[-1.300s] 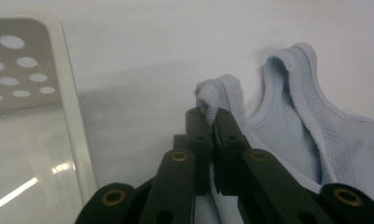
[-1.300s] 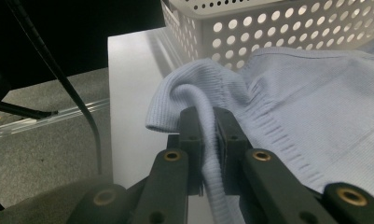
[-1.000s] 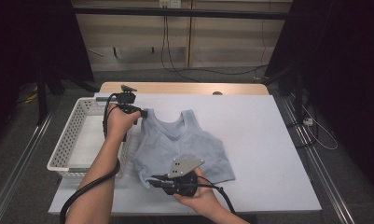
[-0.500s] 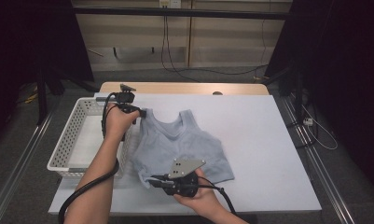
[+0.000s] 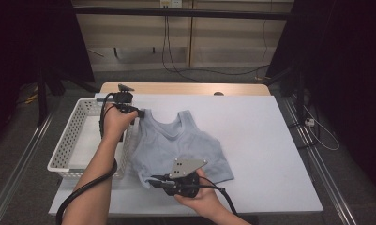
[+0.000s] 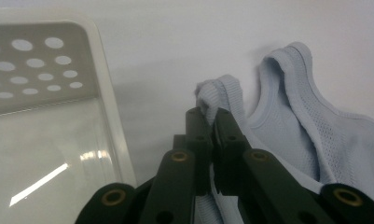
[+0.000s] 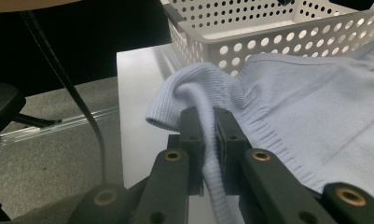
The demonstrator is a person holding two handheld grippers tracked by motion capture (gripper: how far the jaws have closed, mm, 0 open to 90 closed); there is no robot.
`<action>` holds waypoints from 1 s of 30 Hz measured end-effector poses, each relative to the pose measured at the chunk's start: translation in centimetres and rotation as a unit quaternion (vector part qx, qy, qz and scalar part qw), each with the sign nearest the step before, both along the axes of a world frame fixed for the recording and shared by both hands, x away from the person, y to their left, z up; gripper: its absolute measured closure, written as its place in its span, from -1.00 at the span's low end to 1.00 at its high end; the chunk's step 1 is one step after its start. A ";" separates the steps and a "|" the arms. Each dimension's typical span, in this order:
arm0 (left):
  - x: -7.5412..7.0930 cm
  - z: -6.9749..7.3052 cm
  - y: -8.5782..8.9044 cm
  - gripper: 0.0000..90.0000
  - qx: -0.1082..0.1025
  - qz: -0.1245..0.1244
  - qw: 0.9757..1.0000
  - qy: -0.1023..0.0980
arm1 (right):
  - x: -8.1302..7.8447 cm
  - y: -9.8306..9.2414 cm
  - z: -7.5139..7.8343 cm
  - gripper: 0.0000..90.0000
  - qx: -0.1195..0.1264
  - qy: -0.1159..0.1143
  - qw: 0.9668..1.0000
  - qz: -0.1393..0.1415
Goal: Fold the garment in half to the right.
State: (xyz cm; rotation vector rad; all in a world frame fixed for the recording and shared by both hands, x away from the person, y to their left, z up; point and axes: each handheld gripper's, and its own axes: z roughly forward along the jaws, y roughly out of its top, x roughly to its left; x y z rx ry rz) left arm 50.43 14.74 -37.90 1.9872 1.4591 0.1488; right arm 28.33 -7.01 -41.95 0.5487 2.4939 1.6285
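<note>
white basket (image 5: 66, 140) sat at desk's (image 5: 270, 140) left edge | left hand-held gripper (image 5: 138, 114) clenched on pale blue tank top's (image 5: 185, 145) shoulder strap beside basket | top lay flat mid-desk | right hand-held gripper (image 5: 150, 182) pinched its near hem corner

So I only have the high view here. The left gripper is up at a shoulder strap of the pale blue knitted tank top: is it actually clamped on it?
Observer: Yes. The left gripper has its jaws shut on the ribbed strap end of the pale blue knitted tank top.
Operator: And the right?
Observer: The right gripper is shut on the ribbed hem near a bottom corner.
Operator: Near the basket?
Observer: The white perforated plastic basket stands just behind that corner.
</note>
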 end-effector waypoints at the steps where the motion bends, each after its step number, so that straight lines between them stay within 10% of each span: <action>1: 0.0 0.0 0.0 0.92 0.001 -0.001 1.000 0.001 | 0.0 0.0 0.0 0.87 0.000 0.000 1.000 0.000; 30: 0.2 -0.2 0.1 0.92 0.024 0.003 1.000 0.004 | 0.0 -0.1 0.2 0.87 0.025 0.010 1.000 -0.002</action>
